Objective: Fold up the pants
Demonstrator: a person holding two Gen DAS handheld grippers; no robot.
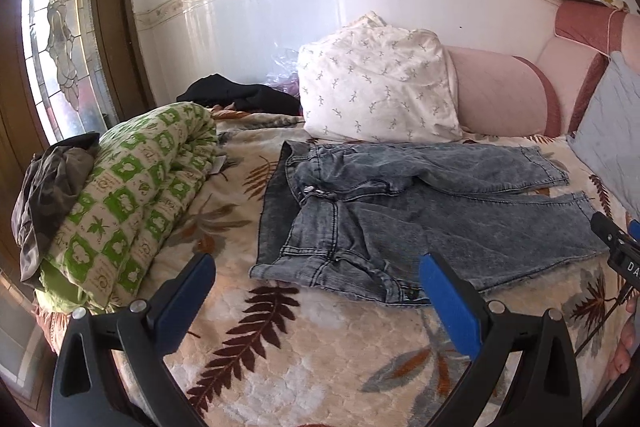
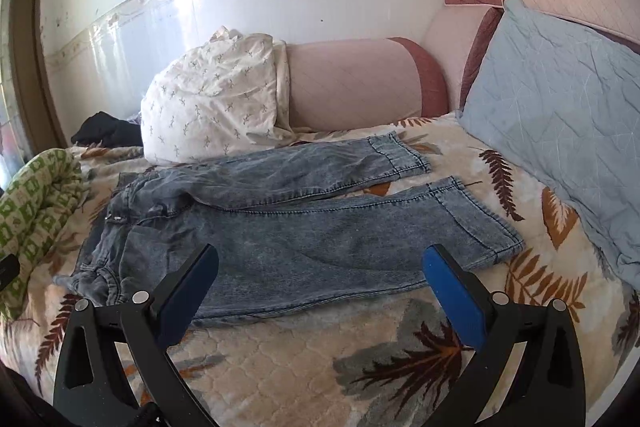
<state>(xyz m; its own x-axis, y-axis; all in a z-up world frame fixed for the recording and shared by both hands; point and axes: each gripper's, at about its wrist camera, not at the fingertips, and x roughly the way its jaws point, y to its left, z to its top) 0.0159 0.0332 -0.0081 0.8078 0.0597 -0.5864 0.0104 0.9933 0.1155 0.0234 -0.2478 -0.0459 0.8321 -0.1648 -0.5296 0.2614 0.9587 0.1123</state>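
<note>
On the bed, a pair of grey-blue acid-washed denim pants (image 1: 420, 211) lies spread flat on the cream quilted bedspread with brown leaf print (image 1: 320, 359), waistband toward the left, both legs running off to the right and slightly apart at the hems. The left gripper with blue-padded black fingers (image 1: 316, 267) hovers just short of the waistband's near corner, jaws spread wide with nothing between them. The right gripper, same blue pads (image 2: 320, 259), hangs over the near leg, also gaping and empty, not touching the denim as far as I can tell. Behind the pants there's a white pillow with small sprig pattern (image 1: 380, 87) leaning on the pink padded headboard (image 1: 500, 87), a rolled-up green-and-cream patterned quilt (image 1: 132, 195) off to the left, and a pale blue quilted pillow (image 2: 560, 119) on the right.
</note>
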